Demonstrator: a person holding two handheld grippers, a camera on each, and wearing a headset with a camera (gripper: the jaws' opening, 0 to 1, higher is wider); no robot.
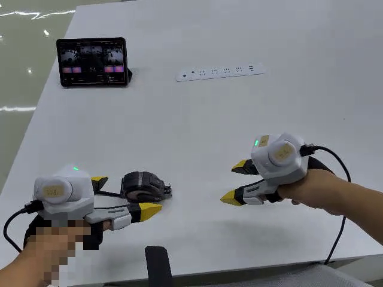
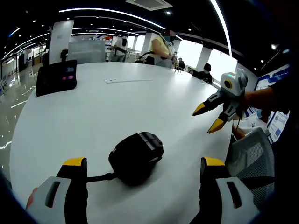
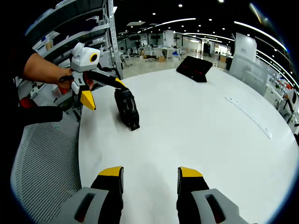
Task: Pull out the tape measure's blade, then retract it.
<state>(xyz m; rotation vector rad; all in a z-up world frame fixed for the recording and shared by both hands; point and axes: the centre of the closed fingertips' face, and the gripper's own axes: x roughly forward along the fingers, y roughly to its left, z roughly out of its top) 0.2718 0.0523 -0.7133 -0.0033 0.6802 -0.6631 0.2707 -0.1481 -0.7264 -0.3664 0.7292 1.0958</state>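
Head view, chunky black tape measure (image 1: 144,186)

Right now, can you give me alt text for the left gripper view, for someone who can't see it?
A black tape measure lies on the white table between the open jaws of the left gripper. The right gripper, open, hovers at the right; a tablet stands at far left.

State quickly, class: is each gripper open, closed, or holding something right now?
Left gripper: open, jaws either side of the tape measure, not gripping.
Right gripper: open, empty.
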